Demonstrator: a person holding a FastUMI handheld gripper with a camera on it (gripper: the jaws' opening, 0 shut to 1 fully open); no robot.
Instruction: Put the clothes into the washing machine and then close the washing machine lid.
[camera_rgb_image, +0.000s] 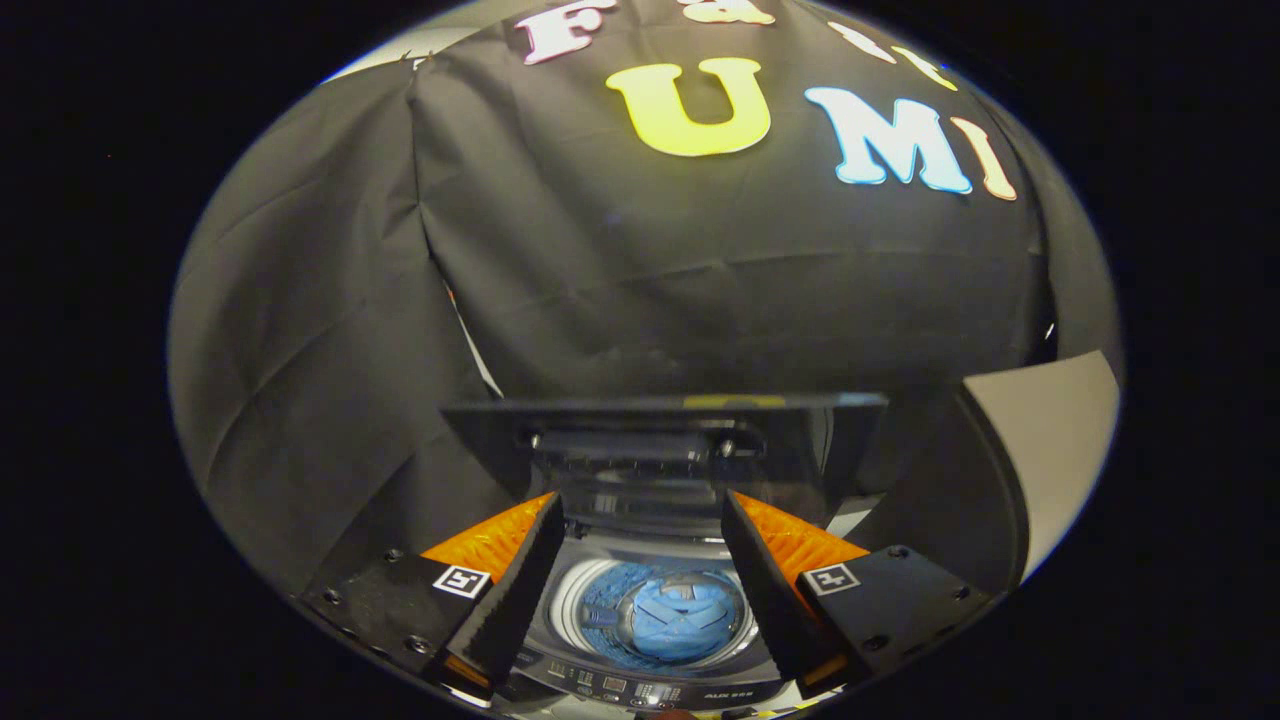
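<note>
Fingers nearest the camera, spread wide apart, released, nothing between the pads, touching nothing. Each finger carries a small square marker tag on its upper face. Below and between the fingers sits the small top-loading washing machine with silver-grey plastic top; its control panel strip with buttons runs along the near edge, just under the fingers. Round drum opening lies between the two fingers, pale ring around it. Blue folded cloth garment rests inside the drum, down at the bottom, fully in. Dark tinted rectangular lid stands raised, upright, hinged at the far side of the machine, just beyond the fingertips; lid not closed. Black cloth booth wall hangs behind the lid. Pale table surface shows beyond the right finger, partly behind dark cloth.
</note>
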